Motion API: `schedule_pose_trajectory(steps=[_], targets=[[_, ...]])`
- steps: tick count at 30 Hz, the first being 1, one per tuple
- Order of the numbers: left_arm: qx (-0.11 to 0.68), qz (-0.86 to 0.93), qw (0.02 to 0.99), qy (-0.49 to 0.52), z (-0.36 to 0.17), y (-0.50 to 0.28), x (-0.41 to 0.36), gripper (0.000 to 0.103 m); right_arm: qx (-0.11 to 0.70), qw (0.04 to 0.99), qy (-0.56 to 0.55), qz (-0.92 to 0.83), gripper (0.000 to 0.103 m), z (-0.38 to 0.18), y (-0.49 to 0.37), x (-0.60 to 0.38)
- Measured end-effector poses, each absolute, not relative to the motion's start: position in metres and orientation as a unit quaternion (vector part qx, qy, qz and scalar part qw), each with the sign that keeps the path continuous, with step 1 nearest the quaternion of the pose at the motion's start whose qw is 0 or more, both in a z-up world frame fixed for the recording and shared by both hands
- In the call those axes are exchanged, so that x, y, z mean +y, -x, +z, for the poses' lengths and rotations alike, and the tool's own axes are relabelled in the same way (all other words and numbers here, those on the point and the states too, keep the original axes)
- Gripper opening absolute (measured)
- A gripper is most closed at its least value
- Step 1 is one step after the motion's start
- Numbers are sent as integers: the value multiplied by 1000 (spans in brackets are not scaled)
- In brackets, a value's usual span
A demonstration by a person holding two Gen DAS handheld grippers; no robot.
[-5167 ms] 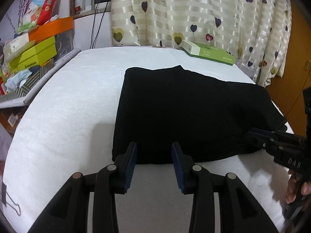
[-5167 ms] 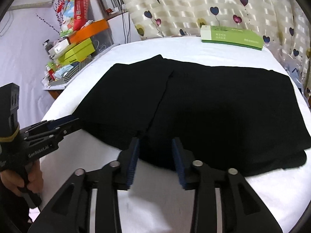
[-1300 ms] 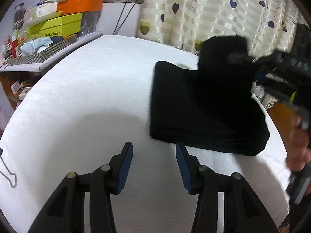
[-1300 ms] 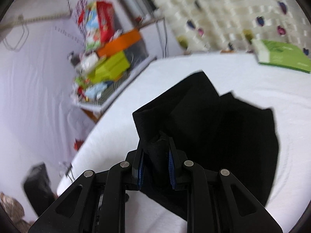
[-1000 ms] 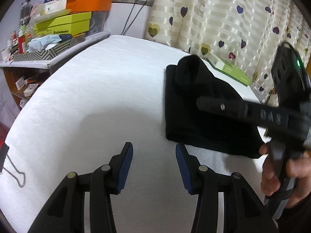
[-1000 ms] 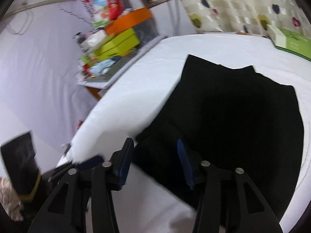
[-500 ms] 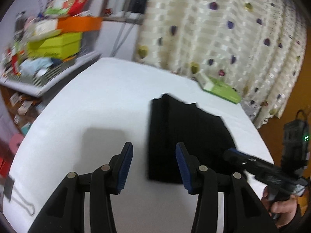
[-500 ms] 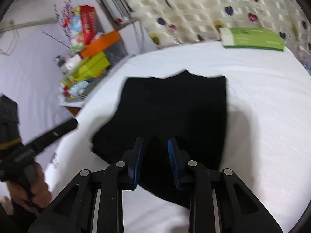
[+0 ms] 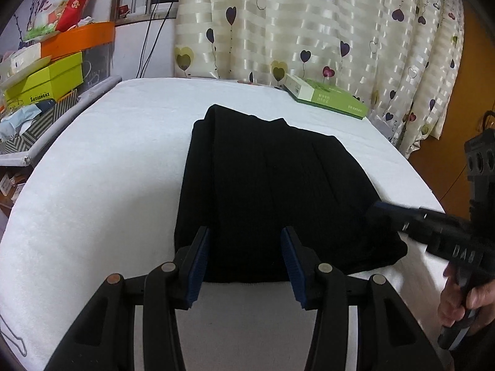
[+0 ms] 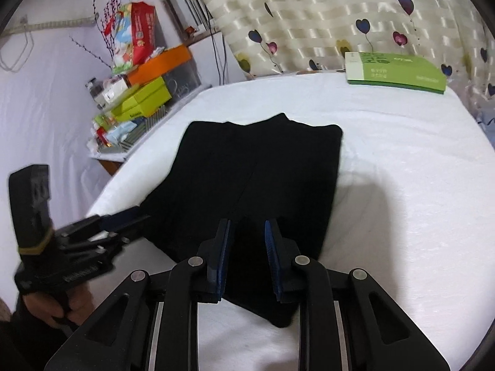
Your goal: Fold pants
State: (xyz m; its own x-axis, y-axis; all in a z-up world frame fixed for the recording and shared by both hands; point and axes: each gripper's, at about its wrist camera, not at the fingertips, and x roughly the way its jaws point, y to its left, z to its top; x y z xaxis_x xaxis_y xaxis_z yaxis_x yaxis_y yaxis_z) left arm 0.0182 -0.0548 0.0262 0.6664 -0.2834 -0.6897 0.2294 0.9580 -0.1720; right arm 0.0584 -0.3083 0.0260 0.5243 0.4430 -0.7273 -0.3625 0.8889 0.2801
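The black pants (image 9: 272,191) lie folded in a narrow stack on the white bed (image 9: 108,160); they also show in the right wrist view (image 10: 256,173). My left gripper (image 9: 244,262) is open and empty, its pads just over the near edge of the pants. My right gripper (image 10: 246,259) is open and empty above the near end of the pants. Its fingers (image 9: 399,213) reach in from the right at the pants' near right corner in the left wrist view. The left gripper's fingers (image 10: 123,216) sit at the pants' left edge in the right wrist view.
A green box (image 9: 324,95) lies at the far edge of the bed by the heart-print curtain (image 9: 309,21). A cluttered shelf with orange and yellow-green boxes (image 9: 46,71) stands to the left. A wire hanger (image 9: 12,343) shows at the lower left.
The right gripper carried one end of the pants over, let go and opened. The pants now lie in a narrower stack. Both grippers have moved back to the near edge.
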Motion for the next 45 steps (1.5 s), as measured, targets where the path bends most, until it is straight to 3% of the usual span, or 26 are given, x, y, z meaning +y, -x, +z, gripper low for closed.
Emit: schedule_pose_trajectory(steps=[25, 29, 45], targets=[[369, -142, 918, 22, 42, 1, -65, 49, 405, 894, -12, 192, 28, 37, -17, -328], [387, -135, 912, 22, 34, 3, -63, 49, 405, 893, -21, 196, 40, 40, -6, -332], [392, -117, 912, 10, 34, 33, -63, 49, 416, 884, -42, 210, 40, 38, 3, -333]])
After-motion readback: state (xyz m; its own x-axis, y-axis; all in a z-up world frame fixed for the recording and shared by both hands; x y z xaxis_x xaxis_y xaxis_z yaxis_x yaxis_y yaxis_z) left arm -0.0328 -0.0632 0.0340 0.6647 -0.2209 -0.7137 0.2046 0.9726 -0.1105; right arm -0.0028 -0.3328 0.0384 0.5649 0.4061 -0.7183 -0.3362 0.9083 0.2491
